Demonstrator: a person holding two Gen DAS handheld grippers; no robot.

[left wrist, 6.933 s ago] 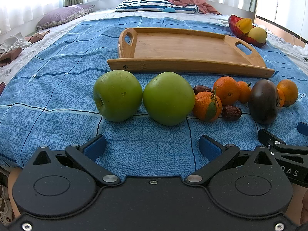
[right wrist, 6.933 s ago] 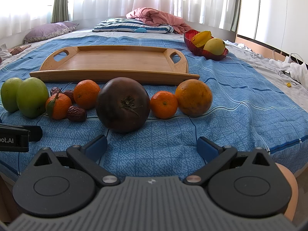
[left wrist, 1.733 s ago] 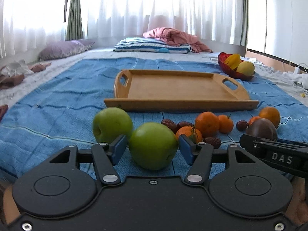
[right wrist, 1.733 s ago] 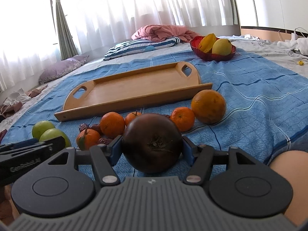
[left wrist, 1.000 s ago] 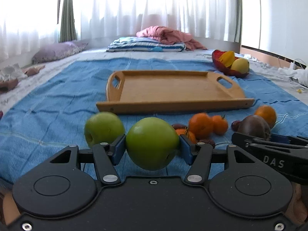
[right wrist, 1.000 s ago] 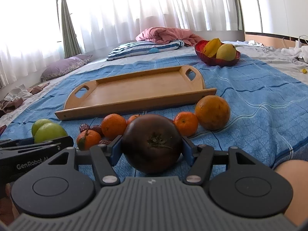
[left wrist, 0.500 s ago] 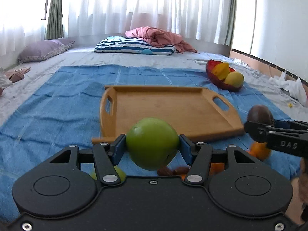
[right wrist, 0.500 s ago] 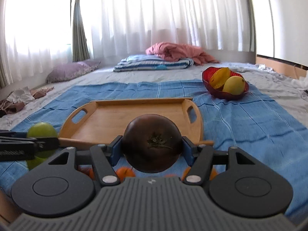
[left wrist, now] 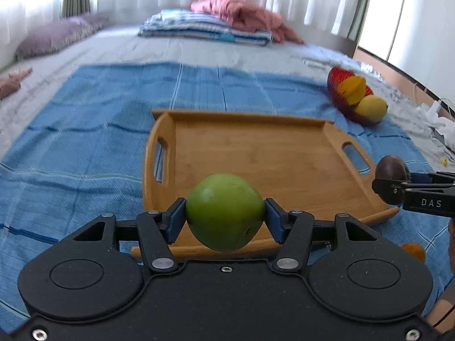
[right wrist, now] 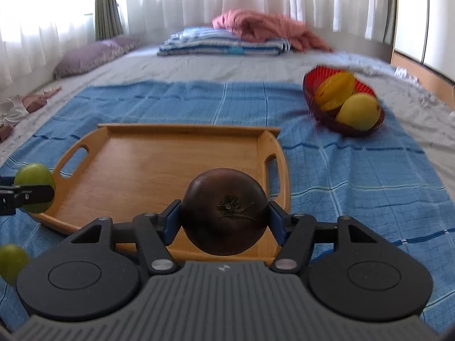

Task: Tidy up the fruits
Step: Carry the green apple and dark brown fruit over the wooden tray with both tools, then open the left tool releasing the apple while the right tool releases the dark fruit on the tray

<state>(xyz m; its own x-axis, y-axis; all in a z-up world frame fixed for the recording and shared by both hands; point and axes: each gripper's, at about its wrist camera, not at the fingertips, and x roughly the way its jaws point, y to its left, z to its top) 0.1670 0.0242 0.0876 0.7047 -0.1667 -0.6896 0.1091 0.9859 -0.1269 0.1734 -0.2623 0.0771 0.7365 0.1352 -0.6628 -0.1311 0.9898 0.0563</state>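
Note:
My left gripper (left wrist: 225,213) is shut on a green apple (left wrist: 224,210) and holds it in the air over the near edge of the wooden tray (left wrist: 256,153). My right gripper (right wrist: 224,217) is shut on a dark brown round fruit (right wrist: 224,213), held above the tray's (right wrist: 148,159) near right corner. The right gripper with its dark fruit (left wrist: 392,170) shows at the right of the left wrist view. The left gripper's apple (right wrist: 34,182) shows at the left of the right wrist view. A second green apple (right wrist: 11,258) lies on the blue blanket at lower left.
A red bowl (right wrist: 315,96) with yellow fruit stands on the blanket beyond the tray's right end; it also shows in the left wrist view (left wrist: 335,96). An orange fruit (left wrist: 413,250) lies by the tray's near right corner. Pillows and folded bedding lie at the far end.
Both grippers closed on their fruits, lifted them off the blanket and moved forward over the tray's near edge. The other fruits have dropped out of view below.

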